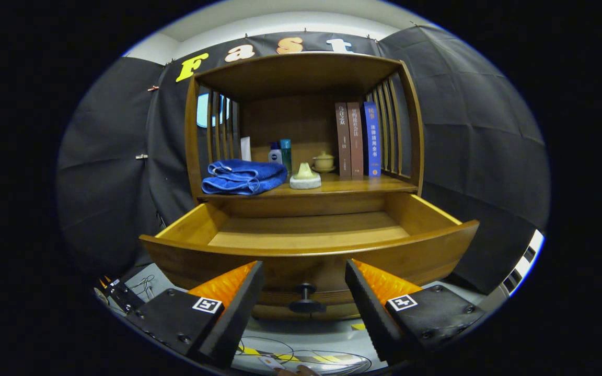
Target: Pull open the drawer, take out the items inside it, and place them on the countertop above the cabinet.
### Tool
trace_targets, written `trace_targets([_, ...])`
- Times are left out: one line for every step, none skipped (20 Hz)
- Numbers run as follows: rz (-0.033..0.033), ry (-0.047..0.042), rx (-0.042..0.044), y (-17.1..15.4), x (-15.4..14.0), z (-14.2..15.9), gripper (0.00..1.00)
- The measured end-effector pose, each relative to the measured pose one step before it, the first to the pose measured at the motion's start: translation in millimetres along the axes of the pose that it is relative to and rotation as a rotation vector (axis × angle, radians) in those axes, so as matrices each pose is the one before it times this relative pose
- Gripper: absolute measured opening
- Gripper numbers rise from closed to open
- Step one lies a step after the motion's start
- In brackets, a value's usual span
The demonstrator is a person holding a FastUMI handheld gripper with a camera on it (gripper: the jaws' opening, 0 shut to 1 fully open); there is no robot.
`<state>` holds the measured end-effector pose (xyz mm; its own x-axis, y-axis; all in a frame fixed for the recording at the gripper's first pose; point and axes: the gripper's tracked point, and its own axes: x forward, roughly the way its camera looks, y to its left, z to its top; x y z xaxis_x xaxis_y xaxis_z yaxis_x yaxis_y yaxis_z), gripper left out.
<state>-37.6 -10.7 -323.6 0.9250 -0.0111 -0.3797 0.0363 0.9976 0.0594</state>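
The gripper [304,284] is seen held wide apart, its two fingers [243,297] spread to either side with nothing gripped between them. Just ahead, in the gap between the fingers, the dark round knob [306,301] of the drawer is framed, untouched by either finger. Below the knob, loose cables [301,357] are seen lying on a pale floor surface.

The drawer [309,250] is found pulled well out from the wooden cabinet [301,78], its curved front panel standing just beyond the fingertips. Its bare wooden bottom is exposed, and no item can be made out on the part of the floor that is visible; the nearest strip behind the front panel is hidden.

Beyond the drawer, the countertop [343,187] above it is seen carrying several things. A folded blue towel [243,176] is laid toward the left. Just beside it, near the middle, a pale green piece is seated on a white round base [305,177]. Behind these, two small bottles [281,152] are stood upright near the back panel, with a small lidded cup on a saucer [324,162] beside them. Three books [357,140] are stood upright at the right, against the slatted side of the cabinet.
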Motion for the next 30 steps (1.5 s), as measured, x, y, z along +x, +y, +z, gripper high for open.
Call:
trace_targets([0.00072,0.01046,0.01045,-0.59,4.61,-3.87,0.99])
trace_targets([-0.00274,0.00871,0.00711,-1.16,4.59,-3.17,0.99])
trace_targets([-0.00141,0.00873,0.0042,-1.29,3.71,-2.89,0.99])
trace_targets([0.00042,0.00777,0.00246,-0.37,3.69,-2.23,0.99])
trace_targets([-0.00554,0.01295,0.00263,-0.66,1.44,-2.68,0.99])
trace_targets([-0.00078,-0.00685,-0.00145,-1.86,0.91,0.06,0.99])
trace_targets([-0.00143,-0.00138,0.00465,0.42,-0.45,1.69,0.98])
trace_targets([-0.00171,-0.00425,0.00068,0.28,1.29,1.15,0.98])
trace_targets([-0.00321,0.00078,-0.00712,0.1,0.77,-0.38,0.98])
trace_targets([-0.00265,0.00255,-0.00441,-0.03,2.07,0.55,0.99])
trace_targets([-0.00135,0.00146,0.0028,0.14,3.53,1.87,0.98])
trace_targets([-0.00111,0.00382,0.00214,0.72,5.04,1.75,0.99])
trace_targets([-0.00026,0.00266,0.00304,0.42,7.02,2.22,0.98])
trace_targets([-0.00014,0.00282,0.002,0.24,7.85,2.68,0.99])
trace_targets([-0.00008,0.00063,0.00139,0.36,6.82,3.09,0.99])
trace_targets([0.0005,-0.00417,0.00066,0.45,6.62,4.64,0.99])
trace_targets([-0.00127,-0.01205,0.00001,0.79,5.4,6.65,0.98])
trace_targets([-0.0011,-0.00701,-0.00326,-0.08,7.27,3.3,0.99])
trace_targets([0.00019,0.00437,0.00106,-0.19,7.88,-0.96,0.98])
trace_targets([0.00016,-0.00327,0.00082,0.3,5.32,4.61,0.99])
trace_targets([-0.00007,0.00142,-0.00293,0.09,10.39,-0.07,0.99])
trace_targets([-0.00023,-0.00292,-0.00078,0.15,7.56,3.12,0.99])
trace_targets([-0.00043,-0.00092,0.00085,0.09,6.68,1.98,0.99])
trace_targets([-0.00067,-0.00002,0.00265,0.45,7.89,2.33,0.99])
trace_targets([-0.00056,-0.00005,0.00093,0.33,8.12,1.88,0.99])
trace_targets([-0.00034,-0.00074,0.00131,0.42,7.95,1.67,0.99])
trace_targets([-0.00039,-0.00081,-0.00021,-0.17,6.85,3.38,0.99])
trace_targets([-0.00058,-0.0017,-0.00129,0.73,6.96,1.48,0.99])
trace_targets([-0.0007,-0.00176,-0.00089,0.17,7.17,0.68,0.99])
trace_targets([-0.00034,-0.00056,0.00024,-0.1,6.91,1.74,0.99])
